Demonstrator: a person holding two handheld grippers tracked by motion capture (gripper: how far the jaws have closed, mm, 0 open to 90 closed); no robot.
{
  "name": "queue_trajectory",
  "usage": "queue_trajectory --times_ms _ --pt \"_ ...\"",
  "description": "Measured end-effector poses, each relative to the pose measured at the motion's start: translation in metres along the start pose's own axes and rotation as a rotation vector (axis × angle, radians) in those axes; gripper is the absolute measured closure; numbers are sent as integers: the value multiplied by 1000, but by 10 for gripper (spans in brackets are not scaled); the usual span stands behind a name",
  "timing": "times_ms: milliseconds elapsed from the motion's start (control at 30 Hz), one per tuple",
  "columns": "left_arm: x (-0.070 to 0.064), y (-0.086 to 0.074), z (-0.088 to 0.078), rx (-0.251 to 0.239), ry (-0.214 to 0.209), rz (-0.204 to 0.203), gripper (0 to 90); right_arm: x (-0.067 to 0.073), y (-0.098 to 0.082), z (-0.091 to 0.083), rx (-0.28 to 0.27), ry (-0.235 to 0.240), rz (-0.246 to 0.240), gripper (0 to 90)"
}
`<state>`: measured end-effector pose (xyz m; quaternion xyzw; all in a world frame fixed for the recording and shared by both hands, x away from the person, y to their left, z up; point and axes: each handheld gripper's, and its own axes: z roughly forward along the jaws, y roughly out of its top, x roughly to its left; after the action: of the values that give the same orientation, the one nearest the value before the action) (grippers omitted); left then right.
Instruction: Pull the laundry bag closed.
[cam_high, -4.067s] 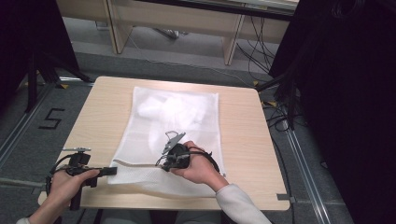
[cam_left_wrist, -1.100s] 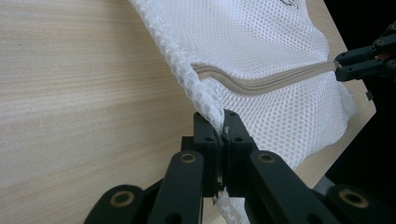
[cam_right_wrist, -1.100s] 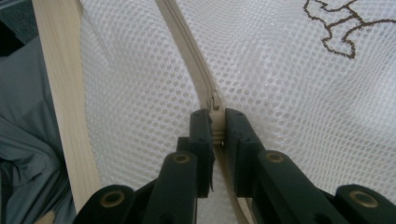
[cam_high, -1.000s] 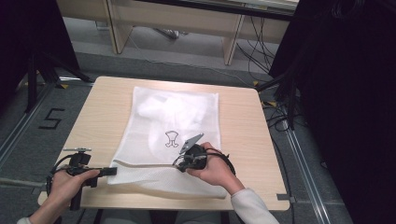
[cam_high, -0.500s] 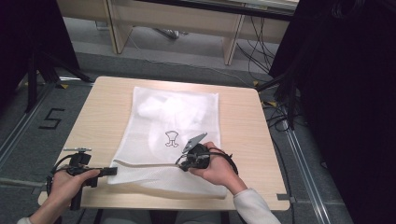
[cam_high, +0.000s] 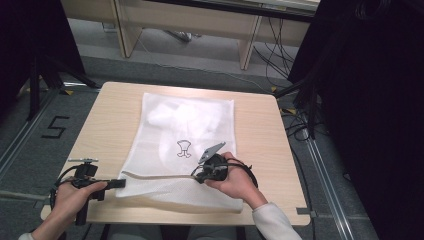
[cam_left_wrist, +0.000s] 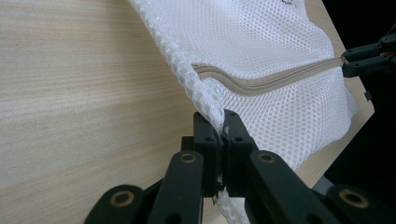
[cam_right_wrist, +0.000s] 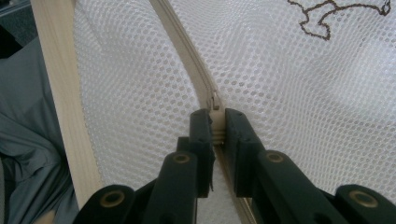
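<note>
- The right gripper (cam_high: 199, 174) has travelled along the beige zipper (cam_high: 157, 176) of the white mesh laundry bag (cam_high: 187, 125): four seconds back it sat near the bag's middle, about under the small dark emblem (cam_high: 184, 148); now it lies further toward three o'clock, at the emblem's four o'clock.
- The emblem, earlier hidden beneath that hand and gripper, is now uncovered.
- More of the zipper shows as a long line between the two grippers than before.
- The right hand (cam_high: 237, 181) and its white sleeve (cam_high: 272, 222) have shifted toward three o'clock, most of it before the last second.
</note>
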<state>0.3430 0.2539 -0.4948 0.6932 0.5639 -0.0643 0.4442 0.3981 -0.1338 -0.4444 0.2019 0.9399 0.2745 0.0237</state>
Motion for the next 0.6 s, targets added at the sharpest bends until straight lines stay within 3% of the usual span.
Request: queue_trajectory --times_ms 600 --pt "1 0 -1 8 -8 -6 859 -3 -4 -5 -5 -6 4 829"
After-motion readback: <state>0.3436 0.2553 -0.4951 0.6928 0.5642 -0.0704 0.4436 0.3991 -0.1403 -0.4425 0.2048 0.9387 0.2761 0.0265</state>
